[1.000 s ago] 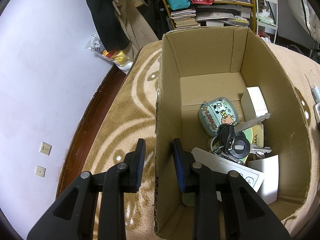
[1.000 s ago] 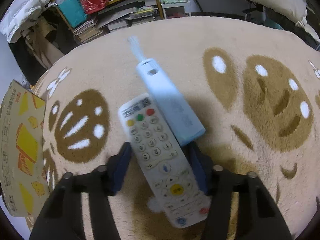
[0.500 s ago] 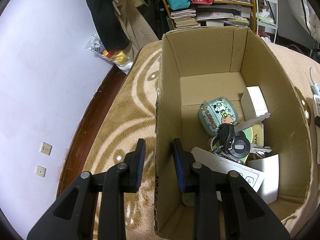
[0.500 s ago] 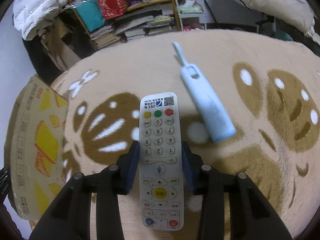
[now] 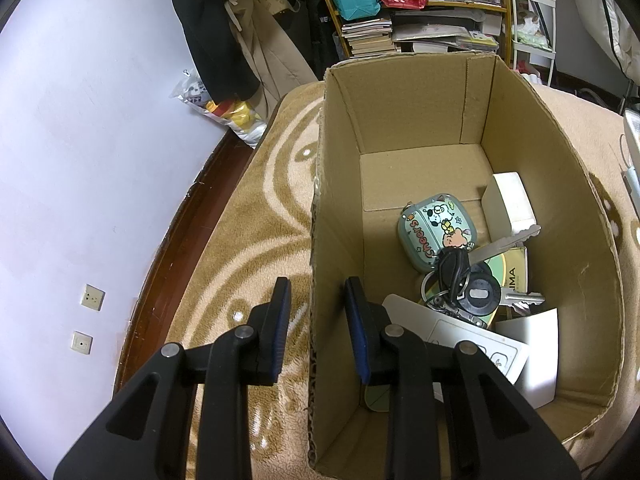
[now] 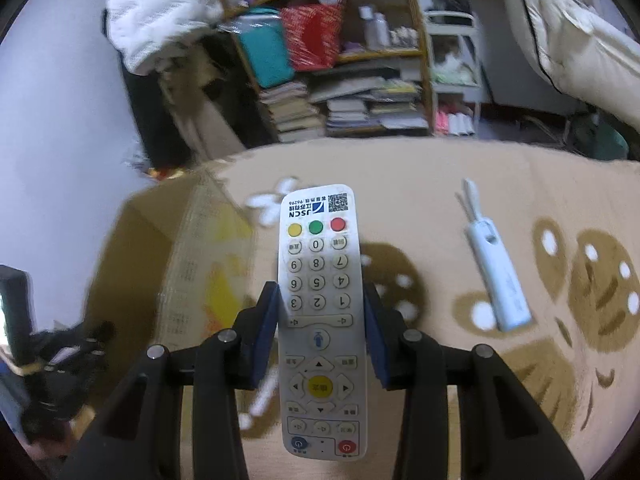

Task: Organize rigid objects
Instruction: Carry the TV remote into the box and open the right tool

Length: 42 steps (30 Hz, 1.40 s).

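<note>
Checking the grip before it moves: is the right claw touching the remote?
Touching. The right wrist view shows the right claw with both blue pads pressed against the white remote at its sides, no gap visible.

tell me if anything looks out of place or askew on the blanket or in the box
One item remains outside the brown cardboard box: a pale blue stick-shaped device lying askew on the tan patterned blanket. Nothing looks spilled or damaged.
</note>
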Available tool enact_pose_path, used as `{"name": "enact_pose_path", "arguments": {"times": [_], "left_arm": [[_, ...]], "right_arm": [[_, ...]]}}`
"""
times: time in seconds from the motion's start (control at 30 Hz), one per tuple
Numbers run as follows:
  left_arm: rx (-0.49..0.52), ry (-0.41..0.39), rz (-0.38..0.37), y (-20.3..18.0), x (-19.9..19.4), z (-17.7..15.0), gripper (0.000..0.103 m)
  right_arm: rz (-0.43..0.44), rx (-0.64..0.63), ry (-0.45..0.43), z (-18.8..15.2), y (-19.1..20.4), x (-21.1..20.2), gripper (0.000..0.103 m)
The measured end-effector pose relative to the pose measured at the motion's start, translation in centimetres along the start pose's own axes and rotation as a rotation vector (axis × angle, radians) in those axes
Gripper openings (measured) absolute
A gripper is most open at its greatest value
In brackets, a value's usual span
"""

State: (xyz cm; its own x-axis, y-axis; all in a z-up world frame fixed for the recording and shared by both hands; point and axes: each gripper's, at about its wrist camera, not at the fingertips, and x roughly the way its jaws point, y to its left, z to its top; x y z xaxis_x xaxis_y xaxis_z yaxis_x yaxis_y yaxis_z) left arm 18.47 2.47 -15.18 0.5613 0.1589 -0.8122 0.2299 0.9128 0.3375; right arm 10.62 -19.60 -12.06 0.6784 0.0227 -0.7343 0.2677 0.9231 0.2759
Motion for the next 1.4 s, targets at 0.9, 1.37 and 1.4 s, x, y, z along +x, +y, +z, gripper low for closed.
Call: {"name": "enact_pose_path", "arguments": {"times": [0.9, 1.37, 1.4], "left_arm": [[0.001, 0.003, 0.004, -0.1, 0.1, 0.1, 0.027], [-0.003, 0.008, 0.003, 0.0, 0.2, 0.2, 0.027], [-0.002, 0.008, 0.004, -0.1, 0.1, 0.2, 0.027]], "right_arm": [[0.218, -0.137, 0.023, -1.6, 9.3, 0.1, 0.043], [0.215, -0.123, 0.06, -1.8, 8.9, 1.3, 0.043], [0.219, -0.123, 0.062, -1.9, 9.0, 1.3, 0.043]]}}
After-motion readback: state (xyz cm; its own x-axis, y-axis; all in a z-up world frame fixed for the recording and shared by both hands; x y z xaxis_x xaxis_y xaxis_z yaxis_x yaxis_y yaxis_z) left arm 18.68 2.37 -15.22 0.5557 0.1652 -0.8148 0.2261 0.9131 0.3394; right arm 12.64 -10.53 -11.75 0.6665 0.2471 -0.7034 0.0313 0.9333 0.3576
